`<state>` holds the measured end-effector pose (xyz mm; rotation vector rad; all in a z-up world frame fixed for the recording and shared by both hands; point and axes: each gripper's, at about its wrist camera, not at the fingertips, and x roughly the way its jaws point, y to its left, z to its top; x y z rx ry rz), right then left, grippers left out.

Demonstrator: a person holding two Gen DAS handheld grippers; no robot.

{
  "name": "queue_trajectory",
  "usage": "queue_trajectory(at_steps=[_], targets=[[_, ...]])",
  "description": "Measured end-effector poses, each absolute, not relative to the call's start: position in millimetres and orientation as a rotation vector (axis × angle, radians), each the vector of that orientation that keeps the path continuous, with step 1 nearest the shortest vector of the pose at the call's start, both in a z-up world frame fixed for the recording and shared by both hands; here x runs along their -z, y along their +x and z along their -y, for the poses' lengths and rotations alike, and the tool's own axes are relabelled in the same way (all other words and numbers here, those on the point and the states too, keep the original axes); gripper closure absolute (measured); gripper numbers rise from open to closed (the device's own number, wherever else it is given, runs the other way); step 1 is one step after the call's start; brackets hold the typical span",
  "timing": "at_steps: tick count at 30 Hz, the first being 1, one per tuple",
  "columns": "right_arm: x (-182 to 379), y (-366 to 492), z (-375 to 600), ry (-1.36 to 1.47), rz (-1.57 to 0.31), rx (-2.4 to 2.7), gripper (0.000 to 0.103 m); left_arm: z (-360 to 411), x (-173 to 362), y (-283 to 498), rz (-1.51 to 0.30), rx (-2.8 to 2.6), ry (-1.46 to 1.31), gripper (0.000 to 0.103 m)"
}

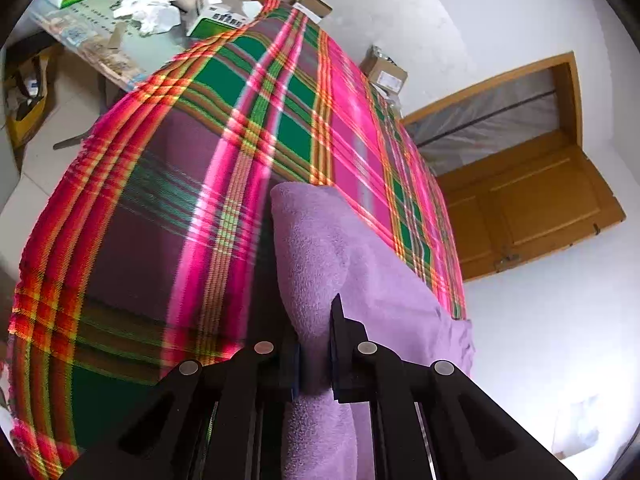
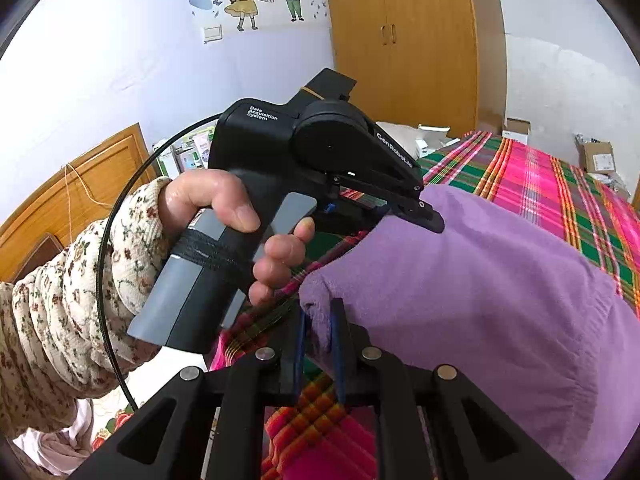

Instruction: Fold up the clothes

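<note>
The wide plaid bedspread (image 2: 532, 184) is lying open on the far side of the purple fleece garment (image 2: 460, 280), offering flat free room. In the right wrist view, the person's left hand (image 2: 224, 216), gripping the black left gripper (image 2: 434, 220), is blocking the near left. Far off, a cluttered counter (image 1: 80, 40) with crumpled paper (image 1: 148, 12) and cardboard boxes (image 1: 384, 70) is crowding the bed's edges.

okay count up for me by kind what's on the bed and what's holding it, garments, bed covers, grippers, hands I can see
Purple fleece garment: 1
Plaid bed cover: 1
Grippers: 2, the left gripper and the right gripper, each shut on the purple fleece garment
Hands in view: 1, the left hand around its gripper's handle
Total: 5
</note>
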<state>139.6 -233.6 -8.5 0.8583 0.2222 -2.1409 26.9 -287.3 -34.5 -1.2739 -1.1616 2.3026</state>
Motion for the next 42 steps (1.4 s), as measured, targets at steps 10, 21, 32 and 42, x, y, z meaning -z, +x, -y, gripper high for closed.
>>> queue_trajectory(at_steps=[10, 21, 32, 42], targets=[[20, 120, 216, 0.972, -0.096, 2.083, 0.079, 286, 29, 37, 1.150, -2.363, -1.305, 0.085], [-14, 131, 147, 0.848, 0.036, 2.153, 0.069, 271, -19, 102, 1.109, -2.641, -1.070, 0.085], [-15, 109, -21, 0.920, 0.203, 2.632, 0.069, 166, -52, 102, 0.822, -2.589, -1.024, 0.082], [11, 84, -136, 1.209, 0.168, 2.922, 0.074, 60, -16, 68, 0.652, -2.329, -1.220, 0.082]])
